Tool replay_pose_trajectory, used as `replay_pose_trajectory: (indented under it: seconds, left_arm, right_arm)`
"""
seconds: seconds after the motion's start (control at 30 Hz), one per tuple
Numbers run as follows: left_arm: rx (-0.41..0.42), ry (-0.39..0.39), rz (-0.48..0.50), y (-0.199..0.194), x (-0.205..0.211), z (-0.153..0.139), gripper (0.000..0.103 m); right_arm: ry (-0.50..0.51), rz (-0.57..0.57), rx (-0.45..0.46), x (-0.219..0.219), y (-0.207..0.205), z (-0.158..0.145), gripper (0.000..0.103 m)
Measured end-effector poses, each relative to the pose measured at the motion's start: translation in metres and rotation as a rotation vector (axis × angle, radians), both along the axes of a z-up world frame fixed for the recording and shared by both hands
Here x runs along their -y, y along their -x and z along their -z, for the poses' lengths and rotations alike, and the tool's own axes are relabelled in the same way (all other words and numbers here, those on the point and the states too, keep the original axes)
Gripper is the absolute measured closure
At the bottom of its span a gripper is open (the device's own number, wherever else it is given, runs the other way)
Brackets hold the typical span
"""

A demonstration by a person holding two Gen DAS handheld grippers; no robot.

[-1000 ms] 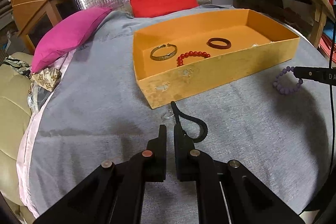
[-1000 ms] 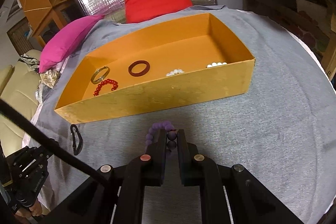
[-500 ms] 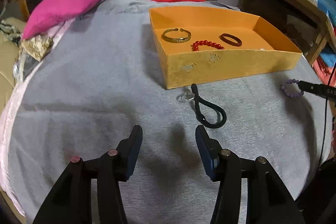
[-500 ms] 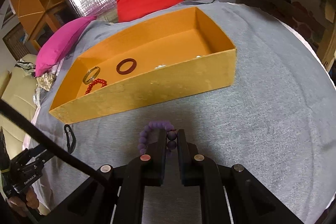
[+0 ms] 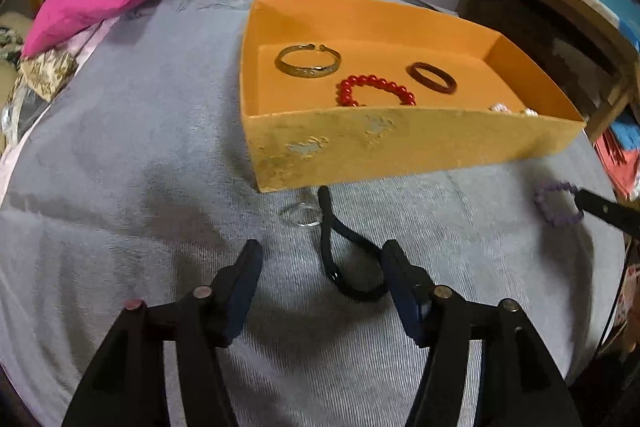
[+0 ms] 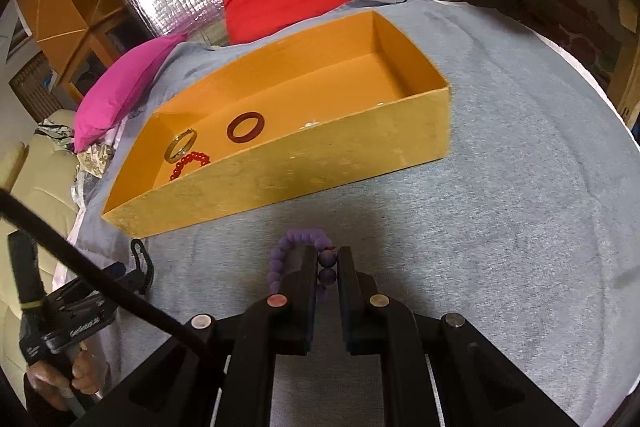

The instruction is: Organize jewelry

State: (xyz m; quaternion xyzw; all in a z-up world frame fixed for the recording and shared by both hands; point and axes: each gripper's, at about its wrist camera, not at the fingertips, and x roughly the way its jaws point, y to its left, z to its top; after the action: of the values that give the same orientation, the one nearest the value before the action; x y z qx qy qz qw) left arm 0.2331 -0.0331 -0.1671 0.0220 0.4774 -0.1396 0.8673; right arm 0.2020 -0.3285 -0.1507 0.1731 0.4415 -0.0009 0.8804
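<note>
Right now the left gripper (image 5: pixel 320 267) hangs over the grey cloth (image 5: pixel 140 167) of the worktop, its fingers (image 5: pixel 244 267) half spread after just opening, with nothing pressed between them. A black cord loop (image 5: pixel 340 267) lies on the cloth in the gap between those fingers, running up toward the front wall of the orange box (image 5: pixel 400 143). Just beside the cord, near the box wall, sits a small clear ring (image 5: pixel 302 215).

The right gripper (image 6: pixel 326 263) has its fingers closed narrowly on a purple bead bracelet (image 6: pixel 280 259), which it holds in front of the near wall of the box. Inside the box lie a gold bangle (image 5: pixel 308 61), a red bead bracelet (image 5: pixel 374 91), a dark red ring (image 5: pixel 431 77) and some pale beads (image 5: pixel 502 108) by the near wall.

The step in hand looks like picking up the cord. To do it well, the left fingers should come down straddling one strand of the loop, tips right onto the cloth, then close firmly, since a thin soft cord can slip out. Staying clear of the clear ring avoids dragging it along. The bracelet likely needs lifting above the wall before being let go inside.
</note>
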Motion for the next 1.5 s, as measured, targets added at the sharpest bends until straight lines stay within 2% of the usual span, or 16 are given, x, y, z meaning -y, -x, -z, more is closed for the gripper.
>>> replay_pose_trajectory:
  seconds: [0.03, 0.07, 0.13, 0.3, 0.83, 0.97, 1.1, 1.13, 1.17, 1.23, 1.5]
  left_arm:
    - [-0.004, 0.016, 0.000, -0.001, -0.001, 0.001, 0.067]
    - [-0.012, 0.028, 0.000, -0.002, -0.001, 0.003, 0.080]
    - [-0.016, 0.037, -0.006, -0.001, -0.002, 0.005, 0.093]
    - [0.012, 0.062, 0.008, 0.005, -0.006, -0.003, 0.097]
    - [0.112, 0.118, 0.053, 0.025, -0.019, -0.037, 0.097]
    - [0.097, 0.112, 0.059, 0.024, -0.024, -0.036, 0.097]
    - [0.076, 0.066, 0.050, 0.022, -0.031, -0.028, 0.097]
    - [0.065, 0.064, 0.043, 0.021, -0.033, -0.026, 0.092]
    - [0.058, 0.066, 0.039, 0.021, -0.034, -0.025, 0.077]
    - [0.052, 0.063, 0.024, 0.019, -0.036, -0.022, 0.056]
    - [0.050, 0.018, 0.040, 0.006, -0.014, -0.010, 0.055]
  right_arm:
    - [-0.002, 0.003, 0.000, 0.002, 0.002, 0.000, 0.092]
    - [-0.004, 0.007, 0.000, 0.004, 0.002, 0.000, 0.092]
    - [-0.011, 0.011, -0.003, 0.007, 0.003, 0.001, 0.092]
    - [-0.026, 0.014, 0.008, 0.009, 0.005, -0.002, 0.092]
    - [-0.104, -0.040, 0.179, -0.016, 0.008, -0.029, 0.092]
    - [-0.103, -0.050, 0.180, -0.023, 0.007, -0.030, 0.092]
    - [-0.092, -0.054, 0.156, -0.026, 0.004, -0.026, 0.092]
    - [-0.091, -0.053, 0.153, -0.025, 0.004, -0.025, 0.092]
    - [-0.092, -0.052, 0.149, -0.024, 0.004, -0.024, 0.092]
    - [-0.093, -0.047, 0.141, -0.022, 0.004, -0.023, 0.092]
    - [-0.083, -0.053, 0.130, -0.024, 0.006, -0.019, 0.092]
